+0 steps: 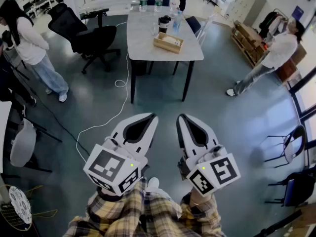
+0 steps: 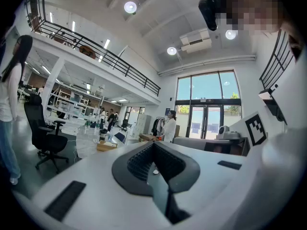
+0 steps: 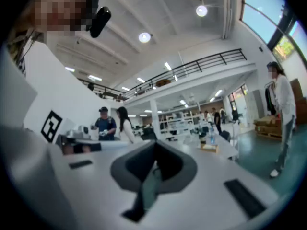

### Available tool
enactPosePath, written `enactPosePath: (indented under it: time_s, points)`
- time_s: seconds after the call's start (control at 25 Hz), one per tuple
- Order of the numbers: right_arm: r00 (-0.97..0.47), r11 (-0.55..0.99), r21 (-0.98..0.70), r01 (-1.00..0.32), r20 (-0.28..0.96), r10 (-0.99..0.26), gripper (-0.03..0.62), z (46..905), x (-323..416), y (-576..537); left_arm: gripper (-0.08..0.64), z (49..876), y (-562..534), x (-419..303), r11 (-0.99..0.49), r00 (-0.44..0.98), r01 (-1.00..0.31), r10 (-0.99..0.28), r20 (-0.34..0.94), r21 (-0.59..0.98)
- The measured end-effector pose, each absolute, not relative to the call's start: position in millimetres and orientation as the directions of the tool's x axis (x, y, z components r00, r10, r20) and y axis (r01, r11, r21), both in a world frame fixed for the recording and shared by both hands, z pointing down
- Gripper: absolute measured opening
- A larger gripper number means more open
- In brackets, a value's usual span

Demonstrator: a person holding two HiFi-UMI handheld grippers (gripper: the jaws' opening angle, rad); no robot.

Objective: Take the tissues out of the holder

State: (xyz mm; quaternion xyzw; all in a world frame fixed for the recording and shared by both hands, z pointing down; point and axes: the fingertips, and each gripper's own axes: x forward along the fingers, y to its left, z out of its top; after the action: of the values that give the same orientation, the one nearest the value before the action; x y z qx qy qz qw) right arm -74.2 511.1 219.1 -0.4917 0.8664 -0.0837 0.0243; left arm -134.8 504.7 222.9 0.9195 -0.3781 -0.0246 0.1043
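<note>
While the person stands on the grey floor (image 1: 237,127) well short of the table (image 1: 143,43), both tools are held low and close to the body, side by side, pointing toward the far end of the room. The left gripper (image 1: 151,117) has its jaws pressed together with nothing between them (its own view shows the dark pads meeting at the tip). The right gripper (image 1: 182,117) likewise has its jaws together and empty. The tissue holder (image 1: 168,42), a shallow wooden box with pale tissues (image 1: 171,40) lying in it, sits on the right half of the table, well apart from both grippers. Just beyond it stands a dark mug (image 1: 163,23), and bottles (image 1: 150,0) stand at the table's far end. A black office chair (image 1: 84,31) stands left of the table, and a white cable (image 1: 106,120) runs across the floor from near the table's left leg. One person in a white top (image 1: 28,38) stands at far left, another (image 1: 276,51) at far right.
</note>
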Motion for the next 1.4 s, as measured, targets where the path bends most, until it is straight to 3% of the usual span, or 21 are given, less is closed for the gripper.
enactPosePath:
  time_s: [0.68,1.4]
  points:
    - [-0.517,0.507,-0.172,-0.844,0.011,-0.856,0.009,216,-46,518,0.018,223,511,-111,-0.680,0.699,-0.703,-0.715,0.025,0.206]
    - [-0.563,0.542,-0.200,-0.816,0.068,-0.823,0.009,243,-48,482,0.018,240,477,-117,-0.632,0.657,-0.740,-0.753,0.043,0.230]
